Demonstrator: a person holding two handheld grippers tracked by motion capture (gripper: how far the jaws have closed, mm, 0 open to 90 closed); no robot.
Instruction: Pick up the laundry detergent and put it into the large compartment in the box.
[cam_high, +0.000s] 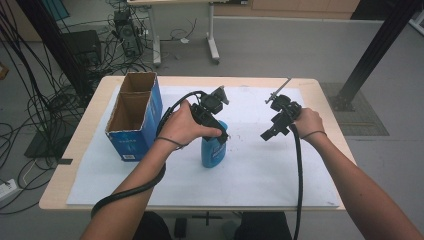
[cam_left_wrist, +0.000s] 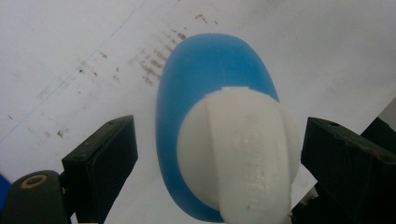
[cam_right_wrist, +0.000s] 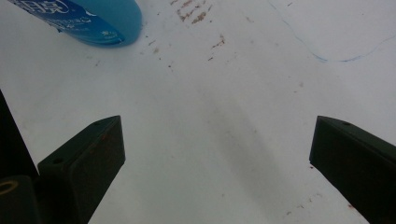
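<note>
Hovering over the upright blue bottle (cam_high: 214, 150) at mid-tabletop (cam_high: 320, 90), left gripper (cam_left_wrist: 219, 154) has fingers wide, straddling the white cap (cam_left_wrist: 238, 154) without touching, probably lining up a grab. Right gripper (cam_high: 274, 127) waits apart, fingers wide and empty. Box (cam_high: 132, 117) stands open alongside, likely the destination.

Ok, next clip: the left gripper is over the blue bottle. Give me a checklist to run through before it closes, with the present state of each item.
1. Blue bottle stands upright on the white sheet: ok.
2. Left gripper jaws open, white cap between them: ok.
3. Cap centred between the jaws: not ok, it sits close to one jaw, with a gap on the other side.
4. Pads pressing on the cap: cannot tell at the near jaw.
5. Right gripper open, apart from the bottle: ok.
6. Cardboard box open at the top, beside the bottle: ok.
</note>
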